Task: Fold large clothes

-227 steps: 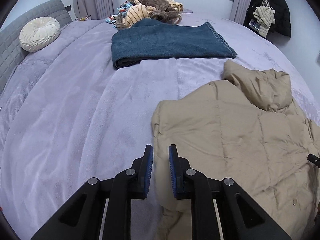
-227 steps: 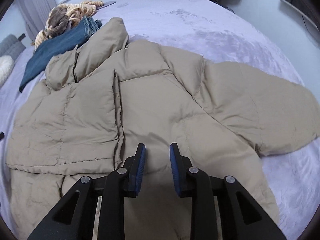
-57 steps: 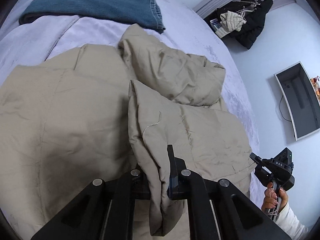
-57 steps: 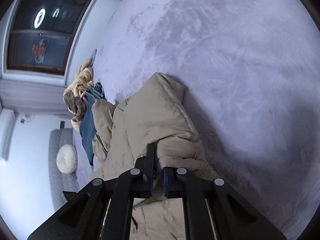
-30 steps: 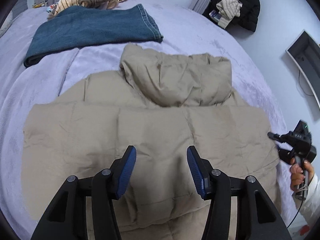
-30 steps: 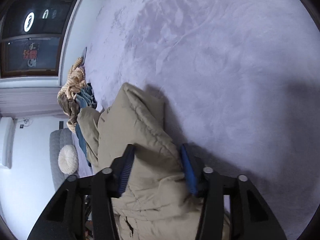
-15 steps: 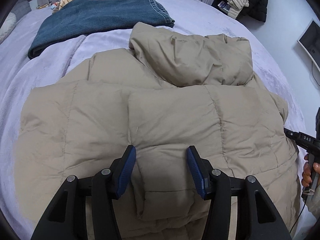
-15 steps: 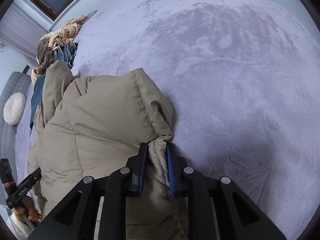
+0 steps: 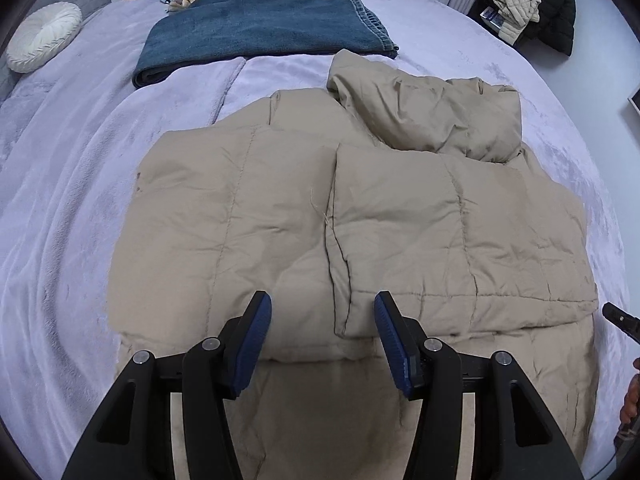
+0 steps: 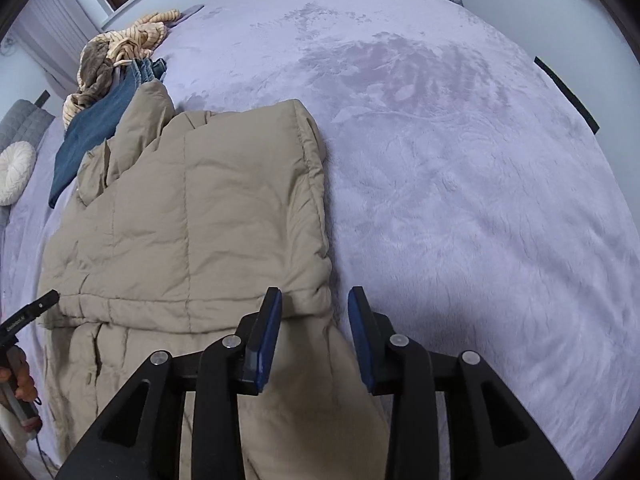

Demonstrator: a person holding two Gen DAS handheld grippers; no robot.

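We have the tan puffer jacket (image 9: 280,216) lying flat toward the near edge of the bed (image 9: 60,200), both sides turned in over the middle and its hood (image 9: 432,116) toward the far edge. Our left hand-held gripper (image 9: 322,336) hangs open above the lower panels, gripping nothing. Our right hand-held gripper (image 10: 314,338) is opening, with the jacket's right edge between the jaws but the pads clear of it. For the next fold we should take the hem with both hand-held grippers evenly, lift low, and lay it square toward the hood so the padding doesn't spring back.
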